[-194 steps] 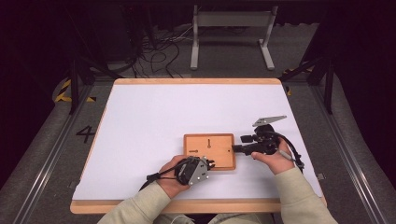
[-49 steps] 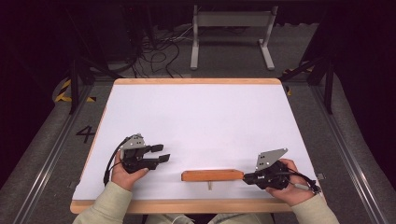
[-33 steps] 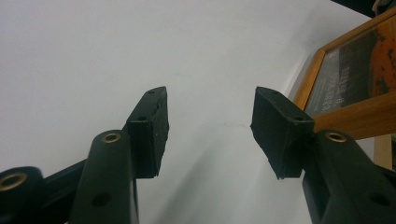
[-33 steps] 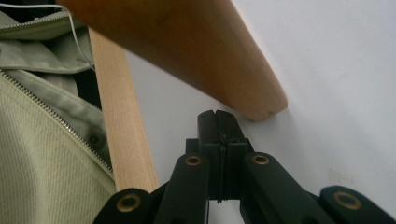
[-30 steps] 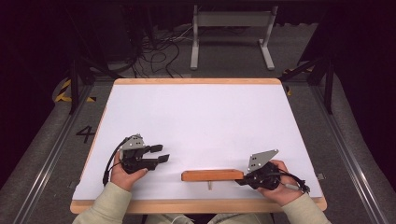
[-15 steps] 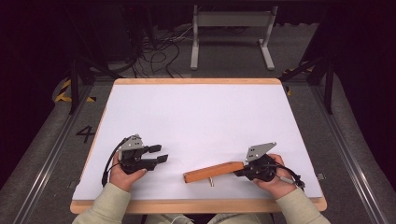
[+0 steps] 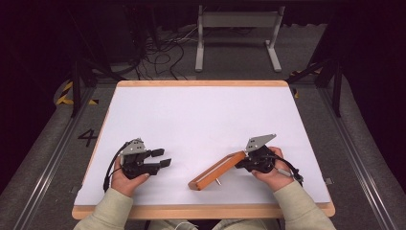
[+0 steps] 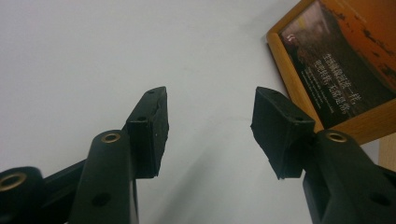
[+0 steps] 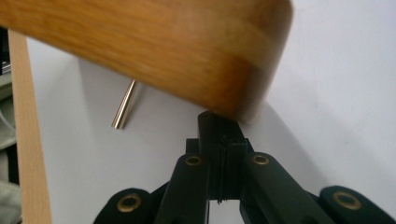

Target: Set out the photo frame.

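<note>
My right gripper [image 7: 245,159]: fingers together, tip against corner of orange wooden picture frame [image 7: 216,171], which stands on edge at front of white worktop [image 7: 201,120]. Frame judged rigid, light, glazing fragile; grip wood rim. My left gripper [image 7: 163,158]: fingers apart, empty.

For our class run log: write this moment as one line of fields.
left gripper: open, apart from frame | right gripper: shut on picture frame edge | frame: standing on edge, angled on table
</note>
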Action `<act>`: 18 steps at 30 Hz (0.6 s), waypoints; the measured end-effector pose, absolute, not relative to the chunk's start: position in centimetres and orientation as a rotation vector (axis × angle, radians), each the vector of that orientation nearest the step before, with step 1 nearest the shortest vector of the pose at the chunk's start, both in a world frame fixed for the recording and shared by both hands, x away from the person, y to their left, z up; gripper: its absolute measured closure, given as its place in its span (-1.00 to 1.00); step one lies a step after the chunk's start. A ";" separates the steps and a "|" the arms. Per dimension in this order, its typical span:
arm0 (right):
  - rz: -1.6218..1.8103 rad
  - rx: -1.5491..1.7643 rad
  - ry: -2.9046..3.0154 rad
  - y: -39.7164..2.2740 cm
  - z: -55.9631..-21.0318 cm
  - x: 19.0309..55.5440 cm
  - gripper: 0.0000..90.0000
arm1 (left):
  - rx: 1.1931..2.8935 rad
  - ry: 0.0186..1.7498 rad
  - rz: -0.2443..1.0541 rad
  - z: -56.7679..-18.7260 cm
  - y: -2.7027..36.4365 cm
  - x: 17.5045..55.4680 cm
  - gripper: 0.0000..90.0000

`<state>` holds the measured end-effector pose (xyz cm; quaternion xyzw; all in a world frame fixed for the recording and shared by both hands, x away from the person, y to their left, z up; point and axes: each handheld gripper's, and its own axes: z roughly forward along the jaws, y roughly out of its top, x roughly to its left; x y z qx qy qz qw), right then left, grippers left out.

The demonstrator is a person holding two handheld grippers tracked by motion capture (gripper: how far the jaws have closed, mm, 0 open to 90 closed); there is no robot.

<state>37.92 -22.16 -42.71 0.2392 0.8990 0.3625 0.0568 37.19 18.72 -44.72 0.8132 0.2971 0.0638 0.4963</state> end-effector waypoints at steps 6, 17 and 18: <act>1.097 0.727 2.719 -21.4 -42.4 39.5 1.00 | 1.964 0.726 0.159 -44.7 18.8 37.2 0.03; 1.113 0.742 2.718 -19.9 -42.6 41.8 1.00 | 1.971 0.724 0.158 -44.8 18.8 37.3 0.03; 1.110 0.745 2.721 -19.7 -42.7 42.1 1.00 | 1.970 0.724 0.158 -44.8 18.8 37.3 0.03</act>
